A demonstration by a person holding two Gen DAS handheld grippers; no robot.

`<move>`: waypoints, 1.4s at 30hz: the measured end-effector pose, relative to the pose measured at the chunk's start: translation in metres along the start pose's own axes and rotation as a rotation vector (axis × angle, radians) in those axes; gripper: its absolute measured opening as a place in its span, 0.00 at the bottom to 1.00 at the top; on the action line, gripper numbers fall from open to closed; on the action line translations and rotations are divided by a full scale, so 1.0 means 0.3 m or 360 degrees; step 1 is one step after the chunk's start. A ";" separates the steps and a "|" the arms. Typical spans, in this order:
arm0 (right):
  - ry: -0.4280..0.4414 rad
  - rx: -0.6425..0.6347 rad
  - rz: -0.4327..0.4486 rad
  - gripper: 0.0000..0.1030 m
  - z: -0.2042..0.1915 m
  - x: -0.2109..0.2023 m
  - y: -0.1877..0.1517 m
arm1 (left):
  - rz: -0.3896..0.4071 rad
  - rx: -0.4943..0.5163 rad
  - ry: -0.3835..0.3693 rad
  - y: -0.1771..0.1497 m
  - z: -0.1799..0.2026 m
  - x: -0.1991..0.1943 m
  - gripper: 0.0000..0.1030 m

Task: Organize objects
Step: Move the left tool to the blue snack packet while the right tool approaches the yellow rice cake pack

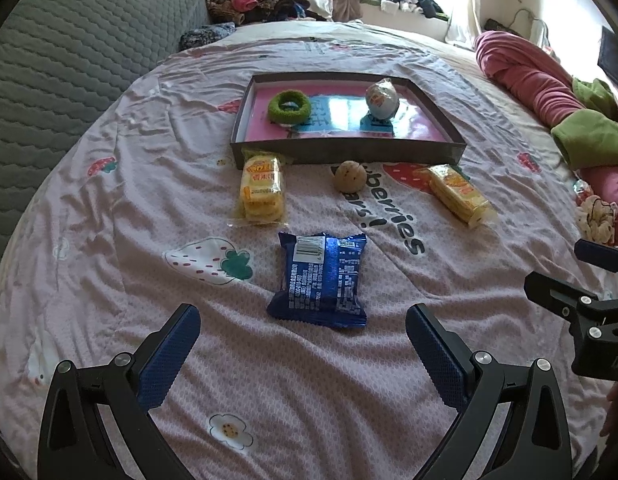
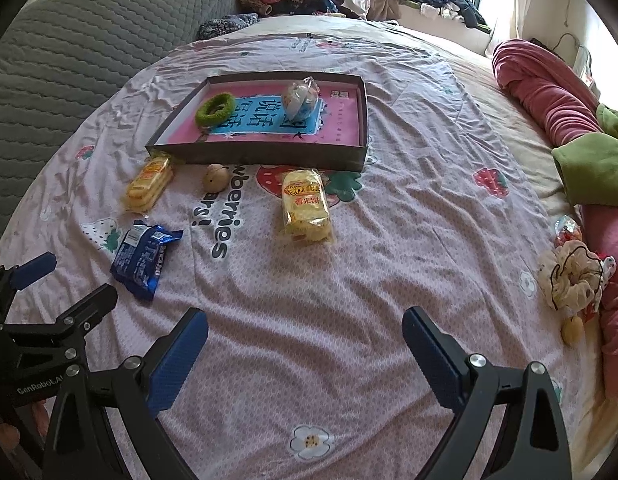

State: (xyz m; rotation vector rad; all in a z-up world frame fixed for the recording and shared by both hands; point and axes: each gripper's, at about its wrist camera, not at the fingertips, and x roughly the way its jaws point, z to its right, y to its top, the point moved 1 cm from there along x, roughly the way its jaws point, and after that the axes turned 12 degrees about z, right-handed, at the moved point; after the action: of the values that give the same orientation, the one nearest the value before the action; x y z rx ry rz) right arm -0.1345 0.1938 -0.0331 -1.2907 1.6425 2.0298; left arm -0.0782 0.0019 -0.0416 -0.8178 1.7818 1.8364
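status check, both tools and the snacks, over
Left tool open, empty, lined up on blue packet. Right tool open, empty. Tray holds green ring and wrapped ball. Path clear.

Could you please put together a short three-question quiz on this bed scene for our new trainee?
1. True or false: the green ring lies inside the box tray.
2. Which item lies nearest in front of the left hand-held gripper?
A. the blue snack packet
B. the small round ball
C. the wrapped egg-shaped item
3. How many yellow cracker packs lie on the bedsheet outside the tray?

Key:
1. True.
2. A.
3. Two: one by the tray's left corner and one to the right of the ball.
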 end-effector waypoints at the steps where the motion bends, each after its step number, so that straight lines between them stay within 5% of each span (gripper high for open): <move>1: 0.0000 -0.0002 -0.0003 0.96 0.000 0.007 0.002 | -0.0005 0.0002 0.0002 -0.002 0.001 0.008 0.99; 42: 0.0026 -0.0029 -0.0097 0.96 0.020 0.269 0.105 | -0.0065 -0.0027 -0.0015 0.031 0.009 0.204 0.99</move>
State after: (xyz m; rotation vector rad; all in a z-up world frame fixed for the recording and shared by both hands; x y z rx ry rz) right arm -0.2051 0.1612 -0.0714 -1.3499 1.5752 2.0085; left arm -0.1290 -0.0009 -0.0770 -0.8441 1.7337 1.8286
